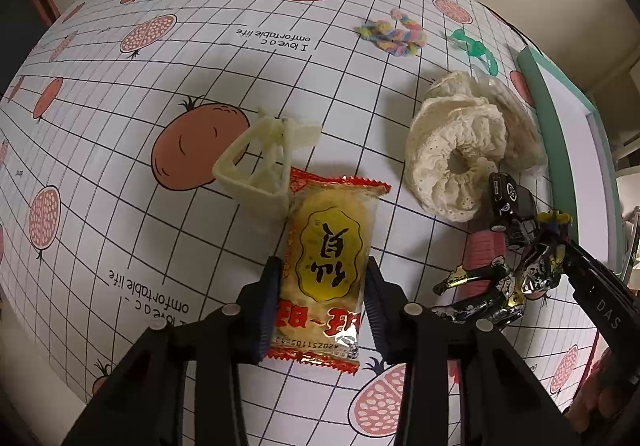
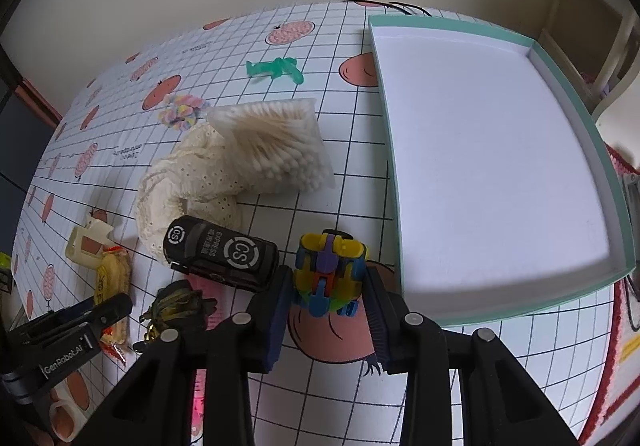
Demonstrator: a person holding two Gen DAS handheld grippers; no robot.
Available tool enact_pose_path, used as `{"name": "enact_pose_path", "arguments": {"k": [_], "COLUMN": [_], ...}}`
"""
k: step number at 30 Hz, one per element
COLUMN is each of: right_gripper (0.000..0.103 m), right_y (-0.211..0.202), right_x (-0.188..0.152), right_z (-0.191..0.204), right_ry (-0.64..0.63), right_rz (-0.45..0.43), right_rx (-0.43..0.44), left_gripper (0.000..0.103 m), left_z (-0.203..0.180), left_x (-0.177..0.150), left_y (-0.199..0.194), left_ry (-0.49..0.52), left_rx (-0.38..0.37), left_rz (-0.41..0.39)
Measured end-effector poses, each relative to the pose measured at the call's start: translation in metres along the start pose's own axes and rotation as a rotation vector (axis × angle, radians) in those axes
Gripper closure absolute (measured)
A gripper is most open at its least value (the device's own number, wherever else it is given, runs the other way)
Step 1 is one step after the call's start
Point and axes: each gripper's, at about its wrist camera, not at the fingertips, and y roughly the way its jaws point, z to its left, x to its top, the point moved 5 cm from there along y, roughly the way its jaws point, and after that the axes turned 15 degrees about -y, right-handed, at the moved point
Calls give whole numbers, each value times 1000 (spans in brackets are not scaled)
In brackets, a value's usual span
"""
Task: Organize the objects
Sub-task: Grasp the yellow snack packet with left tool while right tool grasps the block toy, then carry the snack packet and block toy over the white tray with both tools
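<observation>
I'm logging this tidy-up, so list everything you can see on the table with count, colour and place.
snack packet: one, red and yellow, between the left gripper's fingers
frame piece: one, cream plastic, touching the packet's far end
lace scrunchie: one, cream, mid-table
cotton swab bag: one, clear with white swabs, against the scrunchie
toy van: one, black, near the scrunchie
block toy: one, multicoloured, between the right gripper's fingers
rainbow twist: one, pastel, far side
green toy: one, green, far side
dark figure: one, black and yellow, beside the van
box lid: one, teal with white inside, right
left gripper: one, black
right gripper: one, black
</observation>
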Motion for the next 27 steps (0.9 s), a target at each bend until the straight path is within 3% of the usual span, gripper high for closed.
{"name": "enact_pose_path", "arguments": {"k": [6, 12, 16, 20, 27], "right_gripper": [65, 65, 65, 65, 65], "right_y": [-10, -37, -53, -69, -96], "right_x": [2, 11, 15, 19, 39], "right_z": [-3, -1, 2, -2, -14], "right_ry": [2, 9, 4, 0, 7], "right_rz": [-27, -108, -151, -191, -265], "right_rx": [2, 21, 30, 23, 4], "left_gripper": [64, 64, 64, 64, 64], "left_z": [0, -2, -28, -24, -34], "left_x": [0, 2, -9, 8, 16], "left_y": [-10, -35, -56, -42, -60], "left_ry": [-6, -10, -13, -12, -20], "left_rx": [-16, -58, -103, -144, -190], "left_rz": [-13, -73, -89, -100, -144]}}
